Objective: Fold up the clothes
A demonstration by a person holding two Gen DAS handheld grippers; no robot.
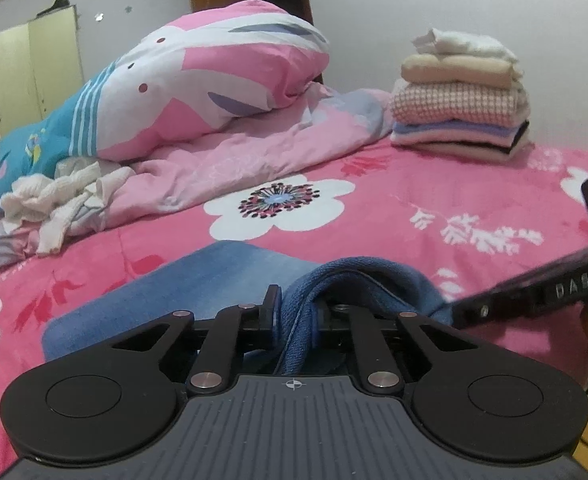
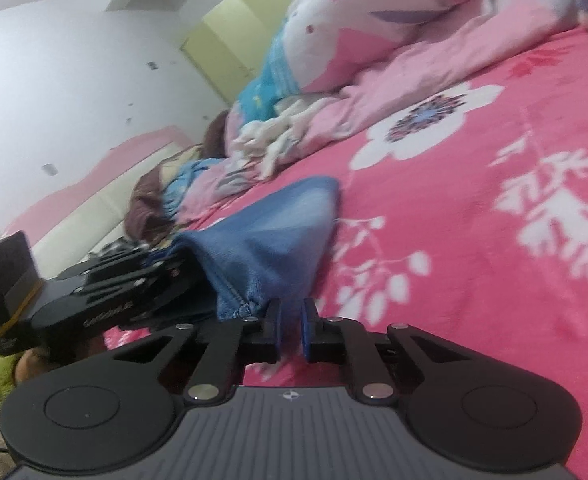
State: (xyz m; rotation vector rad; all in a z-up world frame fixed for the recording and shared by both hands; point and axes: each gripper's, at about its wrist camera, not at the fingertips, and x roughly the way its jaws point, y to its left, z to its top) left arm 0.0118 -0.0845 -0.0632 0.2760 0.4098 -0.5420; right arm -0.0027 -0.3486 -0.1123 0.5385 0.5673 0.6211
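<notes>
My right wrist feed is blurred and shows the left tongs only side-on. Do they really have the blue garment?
Observer: Yes. The left wrist view shows the blue garment pinched in the left tongs, its edge draped over one finger.
Operator: Where do the finished pieces go?
Observer: A stack of folded clothes sits on the far right of the bed.
Operator: What is on top of it?
Observer: A white piece.
</notes>
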